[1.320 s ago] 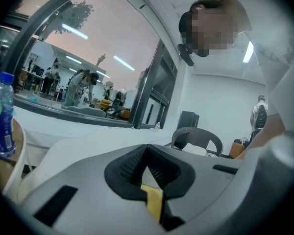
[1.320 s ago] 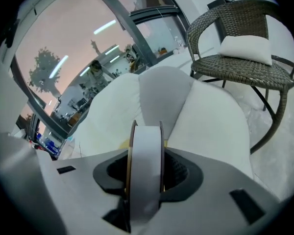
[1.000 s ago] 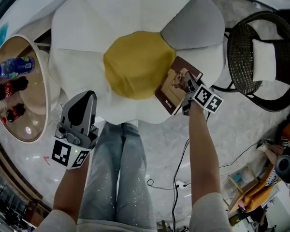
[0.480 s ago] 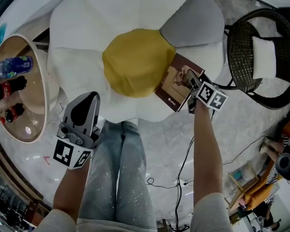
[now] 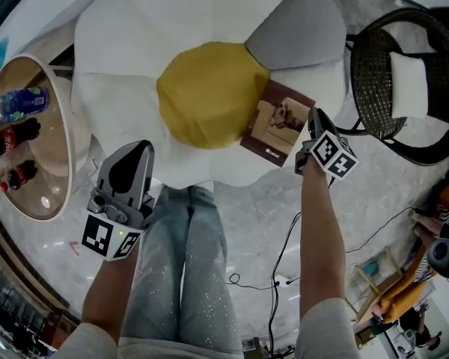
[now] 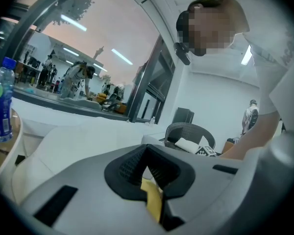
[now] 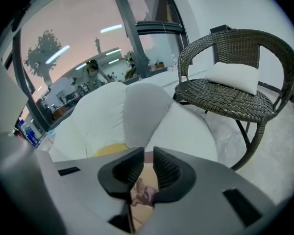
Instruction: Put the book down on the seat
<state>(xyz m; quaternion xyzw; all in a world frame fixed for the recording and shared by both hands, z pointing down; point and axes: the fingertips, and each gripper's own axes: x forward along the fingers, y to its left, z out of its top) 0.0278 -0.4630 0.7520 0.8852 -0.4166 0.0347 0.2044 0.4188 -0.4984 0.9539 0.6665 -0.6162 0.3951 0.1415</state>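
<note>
white flower-shaped seat [image 5: 120, 103] on marble floor [image 5: 374, 193] beside wicker chair [image 5: 370, 88].

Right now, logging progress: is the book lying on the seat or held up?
Lying flat: the book rests closed, cover-up, on the seat.

Short white sleeves [image 5: 325, 333] at both shoulders, forearms [image 5: 318, 230] bare below. Loose white top [image 6: 272, 67], perhaps with faint grey lettering across the chest. Grey-blue jeans [image 5: 183, 275], speckled all over with tiny glittering flecks. Dark headset [image 6: 182, 52] worn on the head, black and rounded at its lower end.
</note>
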